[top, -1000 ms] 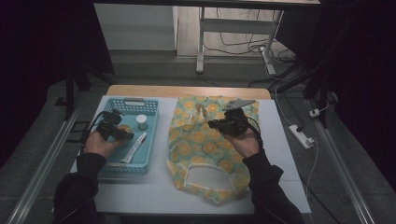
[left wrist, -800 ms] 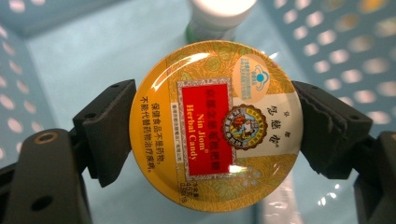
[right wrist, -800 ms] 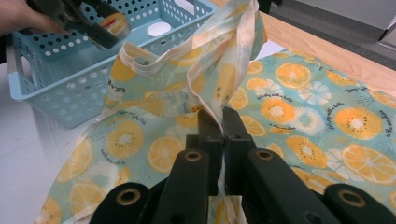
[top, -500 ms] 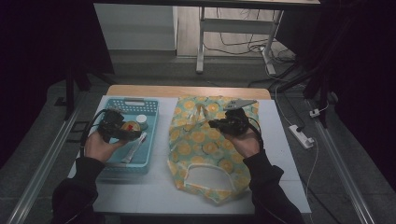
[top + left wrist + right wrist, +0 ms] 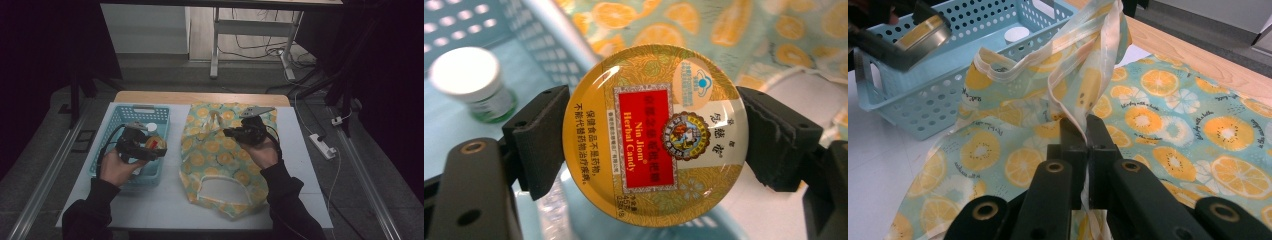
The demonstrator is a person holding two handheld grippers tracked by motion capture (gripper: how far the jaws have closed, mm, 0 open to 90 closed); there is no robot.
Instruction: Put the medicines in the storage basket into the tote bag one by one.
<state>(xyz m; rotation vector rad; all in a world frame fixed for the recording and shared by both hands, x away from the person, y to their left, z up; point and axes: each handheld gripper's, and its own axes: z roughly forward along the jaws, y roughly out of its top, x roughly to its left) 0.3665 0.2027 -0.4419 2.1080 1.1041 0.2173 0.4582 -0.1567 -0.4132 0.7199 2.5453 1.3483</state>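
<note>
A round yellow and red herbal candy tin (image 5: 655, 134) sits between the jaws of my left gripper (image 5: 655, 137), which is shut on its rim. In the high view the left gripper (image 5: 150, 147) holds the tin (image 5: 154, 144) above the right part of the blue basket (image 5: 116, 131). My right gripper (image 5: 1083, 131) is shut on a strap of the orange-print fabric bag (image 5: 1168, 107) and lifts it. In the high view the right gripper (image 5: 229, 133) is over the bag (image 5: 220, 160) near its upper middle. The tin (image 5: 923, 31) also appears at the top left of the right gripper view.
A small white-capped bottle (image 5: 471, 80) stands in the basket (image 5: 454, 30); in the high view that bottle (image 5: 150, 127) is at the basket's back right. A white power strip (image 5: 322, 146) lies on the floor to the right of the table (image 5: 165, 200).
My left gripper has risen out of the basket with the candy tin and moved right, toward the bag. The right gripper has kept still on the strap.
</note>
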